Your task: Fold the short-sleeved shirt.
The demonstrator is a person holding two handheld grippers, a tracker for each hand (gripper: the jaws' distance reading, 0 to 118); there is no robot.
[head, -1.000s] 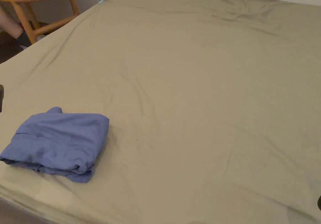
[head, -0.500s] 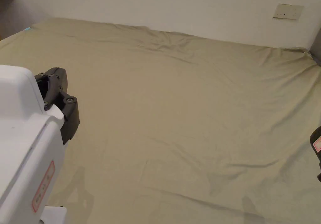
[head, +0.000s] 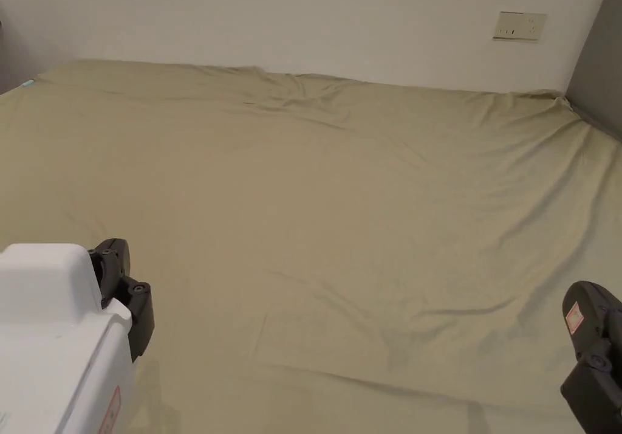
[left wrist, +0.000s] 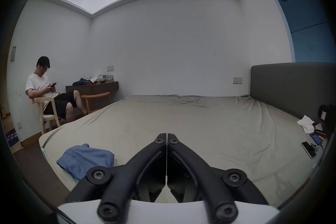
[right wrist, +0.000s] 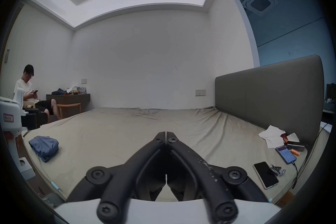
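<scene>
The blue short-sleeved shirt (left wrist: 85,159) lies folded into a compact bundle near the bed's front left corner, also seen as the blue shirt (right wrist: 44,147) at the left of the right gripper view. My left gripper (left wrist: 166,135) is shut with nothing between its jaws, held above the bed to the right of the shirt. My right gripper (right wrist: 166,133) is likewise shut and empty, farther right. In the head view the left gripper (head: 124,295) sits at the lower left and the right gripper (head: 592,356) at the lower right edge.
The bed (head: 340,210) carries a wrinkled olive sheet. Phones (right wrist: 265,174), white paper (right wrist: 271,135) and small items lie near the grey headboard (right wrist: 263,93) at the right. A person (left wrist: 45,88) sits on a wooden chair beside a desk (left wrist: 92,88) at the left.
The head camera has swung up and to the right, so the folded shirt and chair left its picture. Both grippers have come into the lower corners; the left one sits lower than half a second ago.
</scene>
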